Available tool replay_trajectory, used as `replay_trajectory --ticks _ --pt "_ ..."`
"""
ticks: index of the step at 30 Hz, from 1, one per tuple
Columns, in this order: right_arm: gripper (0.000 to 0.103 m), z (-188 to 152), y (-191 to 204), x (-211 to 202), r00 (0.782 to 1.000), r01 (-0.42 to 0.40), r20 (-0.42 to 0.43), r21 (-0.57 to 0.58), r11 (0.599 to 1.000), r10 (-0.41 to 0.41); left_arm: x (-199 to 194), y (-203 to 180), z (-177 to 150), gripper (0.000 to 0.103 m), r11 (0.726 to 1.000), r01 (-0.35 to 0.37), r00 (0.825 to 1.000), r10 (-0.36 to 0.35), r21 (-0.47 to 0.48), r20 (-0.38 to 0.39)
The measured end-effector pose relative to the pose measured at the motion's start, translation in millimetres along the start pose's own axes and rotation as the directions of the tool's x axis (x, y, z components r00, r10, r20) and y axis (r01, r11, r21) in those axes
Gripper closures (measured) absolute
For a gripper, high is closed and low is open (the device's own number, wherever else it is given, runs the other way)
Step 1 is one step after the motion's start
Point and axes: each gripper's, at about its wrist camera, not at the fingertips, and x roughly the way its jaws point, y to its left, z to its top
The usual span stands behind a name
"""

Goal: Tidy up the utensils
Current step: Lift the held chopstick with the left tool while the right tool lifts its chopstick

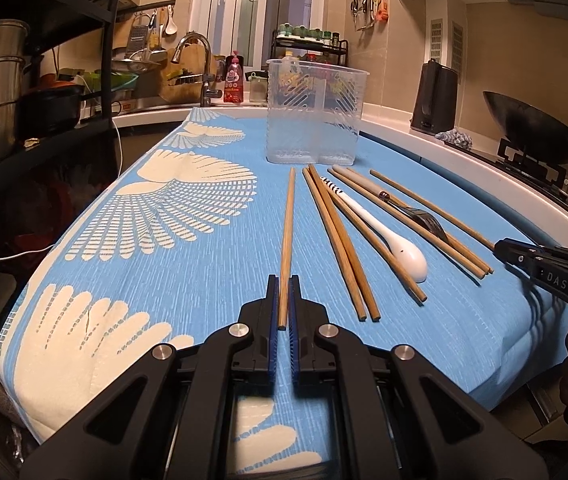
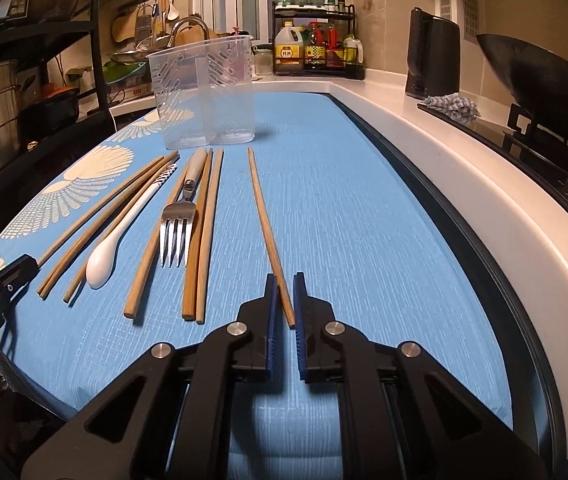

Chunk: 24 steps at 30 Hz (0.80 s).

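Observation:
Several wooden chopsticks, a white spoon (image 1: pixel 400 249) and a metal fork (image 2: pixel 177 226) lie on a blue cloth (image 1: pixel 187 264) in front of a clear plastic utensil holder (image 1: pixel 314 112). My left gripper (image 1: pixel 284 284) is shut on the near end of one chopstick (image 1: pixel 287 236), which lies apart to the left. My right gripper (image 2: pixel 284 282) straddles the near end of another single chopstick (image 2: pixel 265 228); its jaws are close beside it with small gaps. The right gripper also shows at the right edge of the left wrist view (image 1: pixel 500 246).
A white counter rim (image 2: pixel 464 168) runs along the right with a wok (image 2: pixel 544 80) on a stove, a black kettle (image 2: pixel 432 56) and a rag. A sink tap (image 1: pixel 195 64), a condiment rack and shelves with pots stand behind and to the left.

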Motion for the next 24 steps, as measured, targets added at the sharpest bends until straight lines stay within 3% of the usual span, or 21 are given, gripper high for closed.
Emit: replay_trajectory --ticks 9,13,24 --pt "0.091 5.3 2.5 7.3 1.0 -0.015 -0.002 -0.02 1.0 0.015 5.6 -0.3 0.2 0.098 1.0 -0.009 1.0 0.008 0.004 0.013" --pt "0.096 4.8 5.3 7.5 1.0 -0.016 -0.003 -0.024 1.0 0.016 4.2 0.2 -0.7 0.098 1.0 -0.009 1.0 0.009 0.014 0.018" --pt "0.095 2.6 9.9 5.1 1.0 -0.014 -0.003 -0.035 0.999 0.014 1.5 0.0 -2.9 0.098 0.999 -0.028 0.999 0.027 0.017 0.03"
